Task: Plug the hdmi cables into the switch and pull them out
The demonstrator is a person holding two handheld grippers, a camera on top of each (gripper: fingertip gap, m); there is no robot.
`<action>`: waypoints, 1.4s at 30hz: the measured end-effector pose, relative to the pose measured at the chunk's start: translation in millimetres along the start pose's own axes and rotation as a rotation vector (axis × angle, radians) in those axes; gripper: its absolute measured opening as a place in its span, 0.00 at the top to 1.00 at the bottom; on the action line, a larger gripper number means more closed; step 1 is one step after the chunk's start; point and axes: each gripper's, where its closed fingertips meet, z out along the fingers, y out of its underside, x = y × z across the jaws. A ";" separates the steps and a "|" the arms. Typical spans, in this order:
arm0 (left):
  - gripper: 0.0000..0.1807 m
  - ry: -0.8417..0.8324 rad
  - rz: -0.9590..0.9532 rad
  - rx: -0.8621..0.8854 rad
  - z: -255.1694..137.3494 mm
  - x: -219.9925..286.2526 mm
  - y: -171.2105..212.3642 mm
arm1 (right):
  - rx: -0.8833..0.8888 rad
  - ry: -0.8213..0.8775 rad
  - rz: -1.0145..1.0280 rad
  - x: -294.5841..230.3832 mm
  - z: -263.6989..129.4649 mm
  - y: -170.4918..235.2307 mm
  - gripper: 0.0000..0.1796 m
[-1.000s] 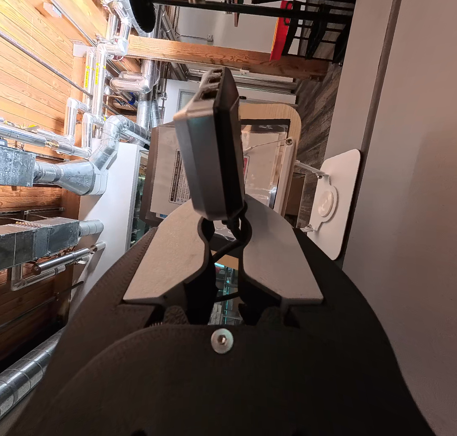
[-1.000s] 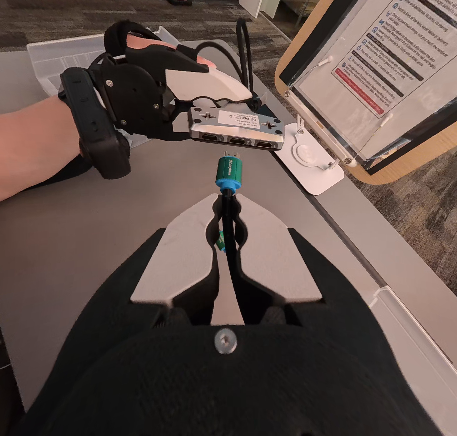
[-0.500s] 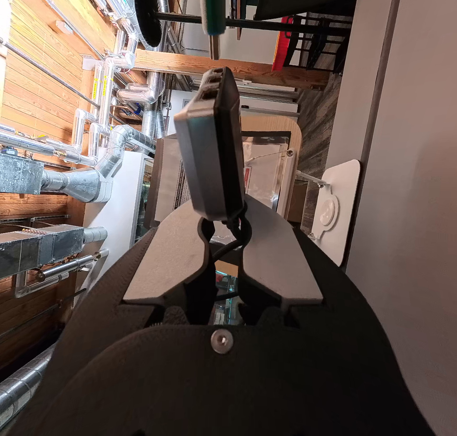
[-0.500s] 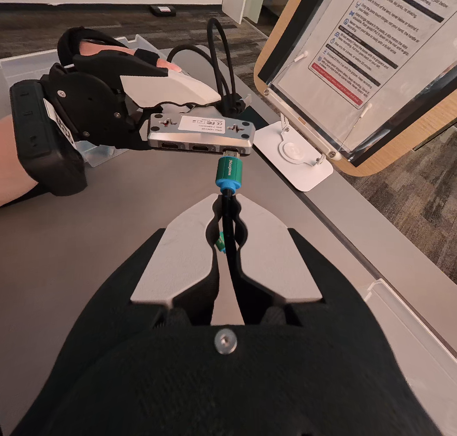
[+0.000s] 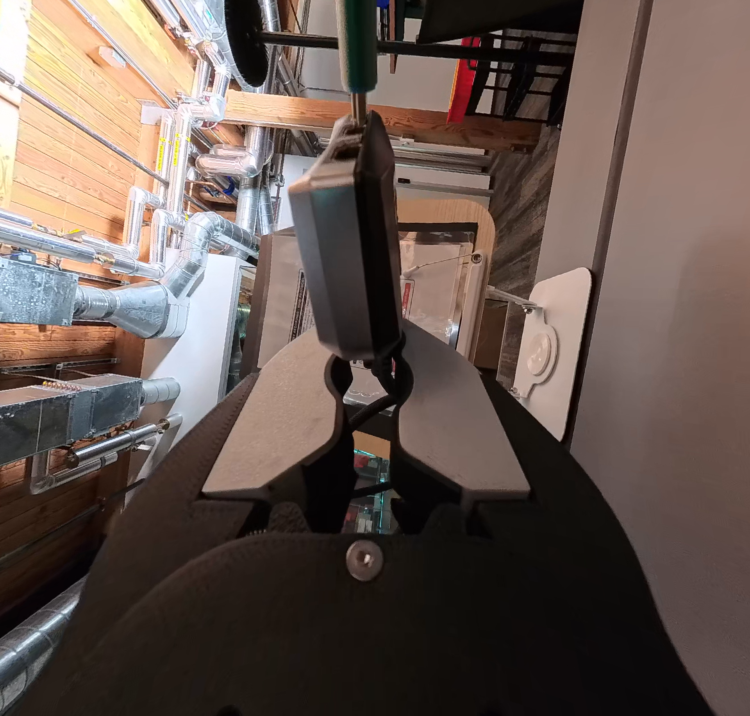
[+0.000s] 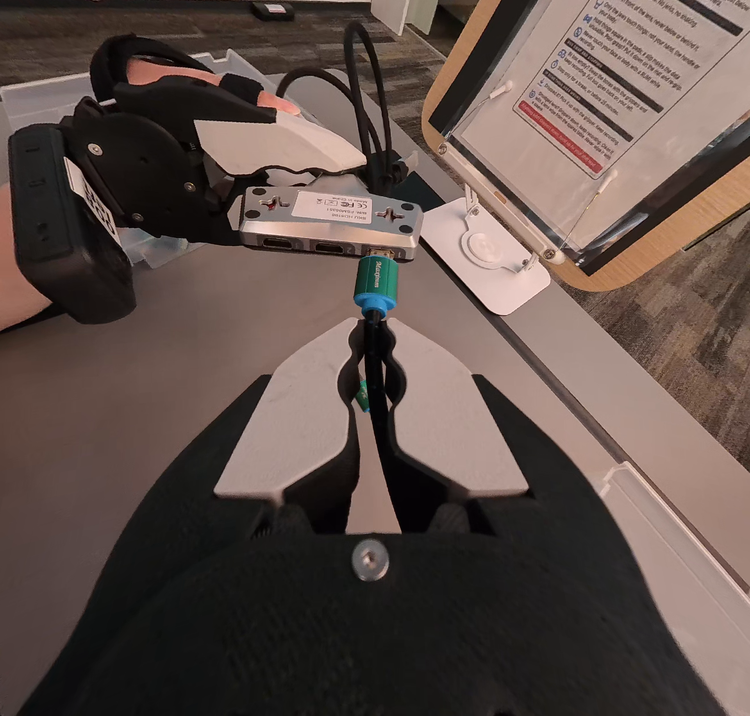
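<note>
Bench [image 6: 162,371] surface lies bare and grey below both grippers, its far edge running diagonally on the right beside carpeted floor. The left gripper [image 6: 324,168] grips one end of the silver switch [image 6: 328,225], holding it level above the bench with its three-port edge facing the right gripper [image 6: 373,321]. The right gripper is closed narrowly on the black HDMI cable [image 6: 375,371] just behind its green plug [image 6: 375,278], whose metal tip sits in the rightmost port; the other two ports are free.

Only the right wrist view shows the port row, the labelled underside of the switch, and a second green connector [image 6: 362,397] glimpsed between the fingers. The left wrist view, rolled sideways, shows the switch [image 5: 345,258] edge-on, clamped in the left gripper [image 5: 365,355], with the green plug [image 5: 359,34] entering at its far end.

A white-based sign stand [image 6: 499,266] sits near the switch at the bench edge, black looped cords [image 6: 365,99] rise behind the left gripper, and clear plastic trays [image 6: 669,534] lie at the bench's right and far left.
</note>
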 end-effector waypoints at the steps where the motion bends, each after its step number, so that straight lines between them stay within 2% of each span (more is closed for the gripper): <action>1: 0.91 -0.002 0.002 -0.001 0.0 -0.2 -0.1 | 0.000 -0.005 0.002 -0.1 0.0 0.4 0.96; 9: 0.92 -0.034 0.004 0.045 -8.5 -12.5 -12.6 | 0.042 -0.064 -0.092 -4.4 -15.1 -4.1 0.96; 11: 0.92 -0.053 0.010 0.044 -11.2 -18.5 -18.0 | 0.058 -0.077 -0.062 -5.2 -21.5 -6.7 0.96; 20: 0.92 -0.083 0.077 0.059 -18.7 -26.4 -34.4 | 0.058 -0.053 -0.138 -2.3 -34.7 -5.7 0.96; 33: 0.92 -0.091 0.014 0.080 -23.5 -36.9 -36.9 | 0.245 -0.099 -0.132 1.1 -41.9 -25.8 0.96; 42: 0.92 -0.102 0.020 0.076 -24.0 -41.2 -33.2 | 0.293 -0.118 -0.132 3.1 -37.2 -27.8 0.96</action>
